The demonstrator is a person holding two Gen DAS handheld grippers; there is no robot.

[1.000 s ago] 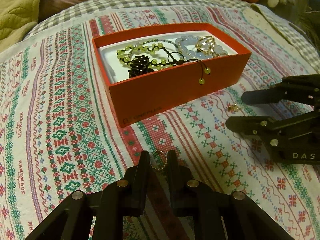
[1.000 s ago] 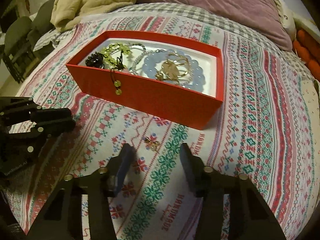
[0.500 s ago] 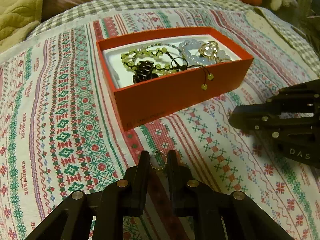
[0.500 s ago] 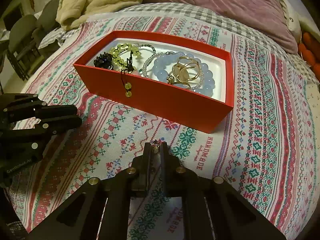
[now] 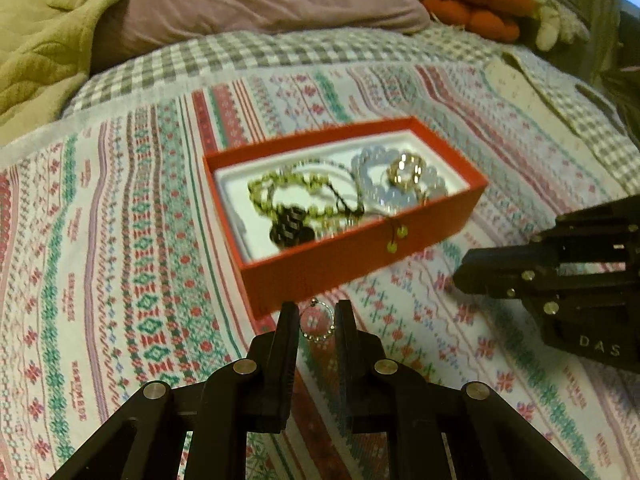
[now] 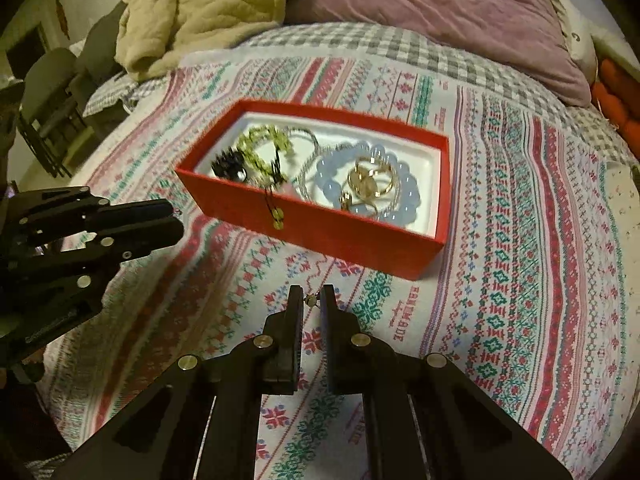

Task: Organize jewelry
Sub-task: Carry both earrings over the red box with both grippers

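Observation:
A red box (image 5: 360, 258) (image 6: 320, 236) with a white lining lies on the patterned bedspread. It holds a green bead bracelet (image 5: 280, 192), a pale blue bead bracelet (image 6: 332, 188), gold rings (image 6: 370, 184) and a dark piece (image 5: 290, 230). My left gripper (image 5: 316, 316) is shut on a beaded hoop earring (image 5: 316, 324) and holds it above the cloth, just short of the box's near wall. My right gripper (image 6: 311, 300) is shut on a small gold earring (image 6: 310, 300), lifted in front of the box. Each gripper shows at the edge of the other's view.
The bedspread (image 6: 520, 280) runs all round the box. A purple pillow (image 6: 440, 8) and a beige blanket (image 6: 192, 4) lie behind it. Orange soft things (image 5: 472, 4) are at the back right. Chairs (image 6: 52, 92) stand off the bed's left side.
My right gripper shut on the small gold earring and lifted it. Both grippers rose above the cloth with their pieces, so the box now lies lower and farther in both views.

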